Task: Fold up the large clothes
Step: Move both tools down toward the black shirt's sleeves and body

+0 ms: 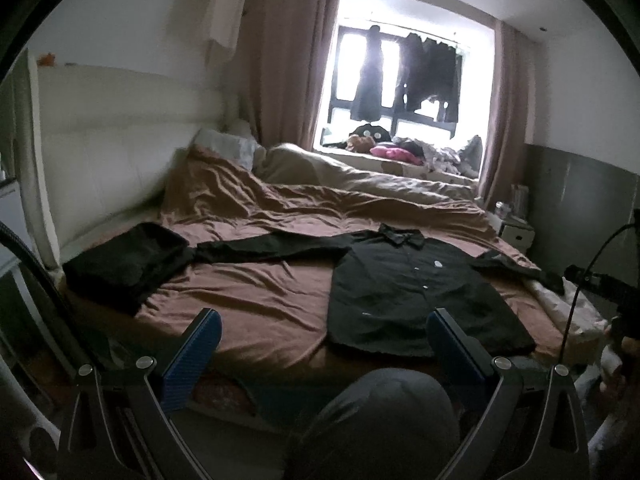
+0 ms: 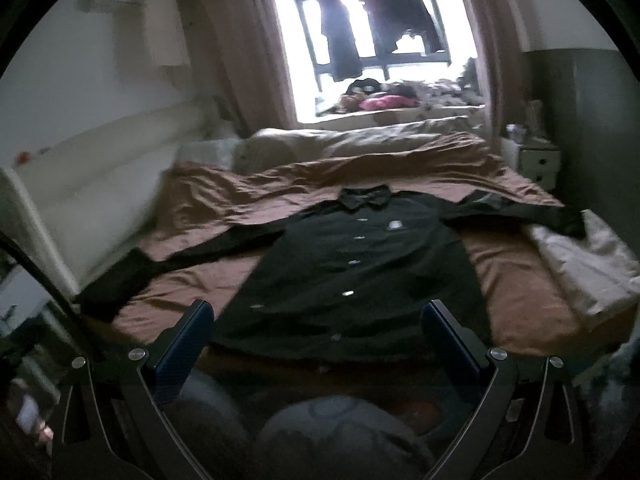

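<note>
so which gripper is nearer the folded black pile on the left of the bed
Left, as far as I can judge. The left gripper hangs open off the near edge, with the folded pile just ahead to its left. The right gripper is open over the shirt's hem, farther right.

One spread black shirt [image 1: 420,296], one folded dark garment [image 1: 128,264], one bed [image 1: 256,296], one nightstand [image 1: 516,234], one window [image 1: 400,80]

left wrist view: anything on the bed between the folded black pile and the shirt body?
Only the black shirt's own left sleeve, stretched out toward the folded black pile. Nearer, just bare brown sheet. Clearest in the left wrist view.
</note>
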`<action>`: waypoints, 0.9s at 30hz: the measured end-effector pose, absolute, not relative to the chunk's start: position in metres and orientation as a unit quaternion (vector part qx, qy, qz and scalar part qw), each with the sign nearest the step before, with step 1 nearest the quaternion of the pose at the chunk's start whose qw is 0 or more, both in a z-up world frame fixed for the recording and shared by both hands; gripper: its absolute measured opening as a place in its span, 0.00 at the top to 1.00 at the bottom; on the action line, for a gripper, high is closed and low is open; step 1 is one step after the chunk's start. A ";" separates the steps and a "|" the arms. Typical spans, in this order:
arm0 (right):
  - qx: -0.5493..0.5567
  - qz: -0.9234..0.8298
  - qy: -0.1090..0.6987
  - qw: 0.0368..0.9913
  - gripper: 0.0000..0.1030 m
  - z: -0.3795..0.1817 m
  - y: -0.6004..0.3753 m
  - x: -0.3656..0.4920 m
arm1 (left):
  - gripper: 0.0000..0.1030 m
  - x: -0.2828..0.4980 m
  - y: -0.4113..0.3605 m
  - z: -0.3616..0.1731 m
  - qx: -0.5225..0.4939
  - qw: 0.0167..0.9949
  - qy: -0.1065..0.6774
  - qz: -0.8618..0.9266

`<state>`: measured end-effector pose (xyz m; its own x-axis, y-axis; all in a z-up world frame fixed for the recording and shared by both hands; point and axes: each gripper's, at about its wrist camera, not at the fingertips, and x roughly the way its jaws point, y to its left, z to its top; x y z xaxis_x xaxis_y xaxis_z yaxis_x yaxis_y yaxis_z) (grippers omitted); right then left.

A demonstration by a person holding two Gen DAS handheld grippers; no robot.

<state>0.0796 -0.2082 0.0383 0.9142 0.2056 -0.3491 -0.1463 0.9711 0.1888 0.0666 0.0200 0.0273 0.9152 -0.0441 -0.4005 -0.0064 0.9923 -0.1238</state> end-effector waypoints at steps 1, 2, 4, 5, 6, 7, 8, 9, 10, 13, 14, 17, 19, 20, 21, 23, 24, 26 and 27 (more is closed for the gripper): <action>0.088 0.087 0.187 0.975 0.00 0.038 -0.212 0.090 | 0.00 0.074 0.020 0.027 -0.060 0.976 0.209 -0.010; 0.092 0.086 0.188 0.974 0.00 0.040 -0.212 0.098 | 0.00 0.081 0.020 0.026 -0.056 0.976 0.211 -0.009; 0.095 0.080 0.191 0.974 0.00 0.041 -0.212 0.114 | 0.00 0.097 0.021 0.025 -0.053 0.976 0.213 -0.004; 0.094 0.077 0.192 0.974 0.00 0.042 -0.212 0.123 | 0.00 0.104 0.021 0.024 -0.054 0.975 0.214 -0.003; 0.094 0.077 0.193 0.974 0.00 0.043 -0.210 0.132 | 0.00 0.114 0.022 0.023 -0.057 0.974 0.218 -0.004; 0.093 0.079 0.193 0.973 0.00 0.044 -0.206 0.142 | 0.00 0.123 0.024 0.022 -0.058 0.974 0.220 -0.005; 0.091 0.080 0.195 0.973 0.00 0.046 -0.199 0.148 | 0.00 0.133 0.025 0.021 -0.058 0.973 0.224 -0.004; 0.089 0.080 0.197 0.973 0.00 0.047 -0.193 0.157 | 0.00 0.142 0.025 0.021 -0.058 0.972 0.226 -0.003; 0.087 0.080 0.200 0.973 0.00 0.047 -0.189 0.169 | 0.00 0.148 0.026 0.020 -0.059 0.972 0.228 -0.003; 0.088 0.080 0.211 0.970 0.00 0.051 -0.184 0.196 | 0.00 0.180 0.031 0.017 -0.064 0.969 0.238 -0.006; 0.092 0.083 0.213 0.969 0.00 0.051 -0.183 0.206 | 0.00 0.188 0.032 0.017 -0.064 0.968 0.241 -0.007; 0.102 0.082 0.218 0.967 0.00 0.055 -0.183 0.236 | 0.00 0.218 0.033 0.013 -0.064 0.966 0.251 -0.012; 0.108 0.079 0.222 0.966 0.00 0.055 -0.182 0.257 | 0.00 0.240 0.034 0.011 -0.063 0.965 0.256 -0.017; 0.111 0.077 0.224 0.965 0.00 0.055 -0.183 0.265 | 0.00 0.249 0.035 0.009 -0.062 0.964 0.258 -0.017; 0.115 0.075 0.226 0.964 0.00 0.055 -0.183 0.275 | 0.01 0.257 0.035 0.008 -0.061 0.963 0.261 -0.017; 0.119 0.071 0.231 0.963 0.00 0.055 -0.180 0.294 | 0.01 0.276 0.038 0.004 -0.061 0.961 0.268 -0.017; 0.119 0.068 0.233 0.963 0.00 0.055 -0.176 0.304 | 0.01 0.284 0.040 0.002 -0.062 0.960 0.271 -0.016; 0.121 0.064 0.238 0.962 0.00 0.055 -0.171 0.321 | 0.01 0.301 0.047 -0.003 -0.068 0.958 0.278 -0.012; 0.123 0.064 0.240 0.961 0.00 0.055 -0.168 0.330 | 0.01 0.309 0.051 -0.005 -0.071 0.957 0.282 -0.009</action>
<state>0.3303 -0.1677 0.0549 0.8763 0.1824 -0.4458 -0.0642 0.9615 0.2670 0.3091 0.0513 -0.0051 0.8412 -0.0579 -0.5376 -0.0223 0.9897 -0.1416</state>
